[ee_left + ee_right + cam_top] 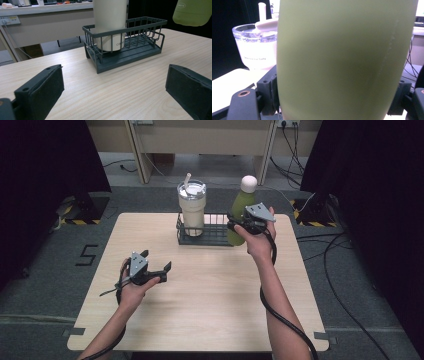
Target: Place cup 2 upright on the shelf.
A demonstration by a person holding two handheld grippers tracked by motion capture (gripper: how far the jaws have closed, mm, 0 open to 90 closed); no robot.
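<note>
The counter [210, 310], a pale wood-grain top, occupies the centre of the high view, with grey floor around it and dark curtains at both sides of the frame. At the upper middle of the counter stands a dark wire basket [212, 237], long side facing the person. A cream tumbler [192, 207] with a clear lid and straw stands upright in the basket's left end; in the left gripper view the tumbler [110, 25] sits inside the basket [125, 47] at the upper centre of the frame. The green bottle [240, 210], capped in off-white, is upright at the basket's right end in the high view. In the left gripper view its base [192, 12] hangs at the upper right of the frame, clear above the counter and to the right of the basket rim. The right claw [235, 226] is at the upper centre-right of the high view and is pinching the green bottle at its lower body; in the right gripper view the bottle [344, 60] spans the frame with a black jaw pressed against each flank. The left claw [156, 265] is at the lower left of the counter in the high view, held above the bare surface, jaws spread wide with nothing between them; the left gripper view confirms the gap.
</note>
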